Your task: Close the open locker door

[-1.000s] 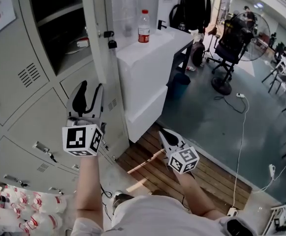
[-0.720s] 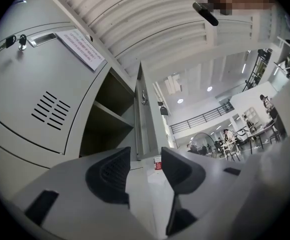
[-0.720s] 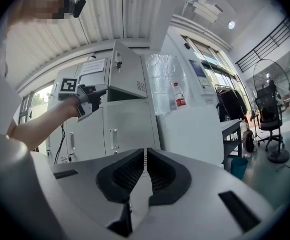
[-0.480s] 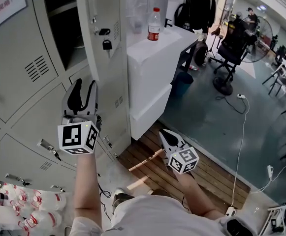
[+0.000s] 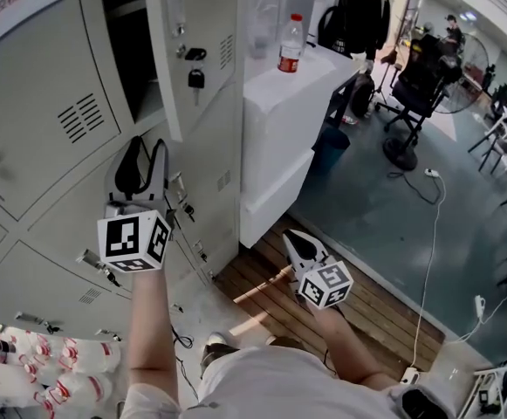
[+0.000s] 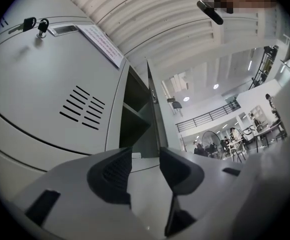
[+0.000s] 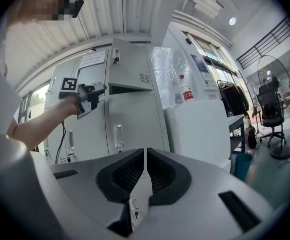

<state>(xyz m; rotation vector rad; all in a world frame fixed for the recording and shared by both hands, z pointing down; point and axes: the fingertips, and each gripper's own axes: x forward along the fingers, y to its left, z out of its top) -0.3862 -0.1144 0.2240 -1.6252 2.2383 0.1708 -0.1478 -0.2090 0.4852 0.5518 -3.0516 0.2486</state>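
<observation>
On the far left is a wall of smooth grey metal lockers with flat square doors and small rows of air slits. Low down by them lies a soft see-through pack of plastic bottles with red labels.

Next comes the left gripper, made of hard grey plastic with bumpy black pads. It points up at the lockers. Its jaws have just been closing a little, but they stand apart with a clear gap, and nothing is between them.

Just above it and a bit to the right is the open grey metal locker door. It is a thin, flat, tall sheet that stands straight up, so its long side runs up and down. It sticks out from the locker wall with its free edge towards the person. A bunch of dark keys hangs near that edge. The left gripper is close to the door's bottom corner but does not touch it.

Right of the door sits a big white boxy block with a clear plastic bottle with a red label on top.

Lower down is the right gripper, over brown wooden floor boards. Its jaws are pressed almost together, holding nothing.

Far right stands a round black fan.
</observation>
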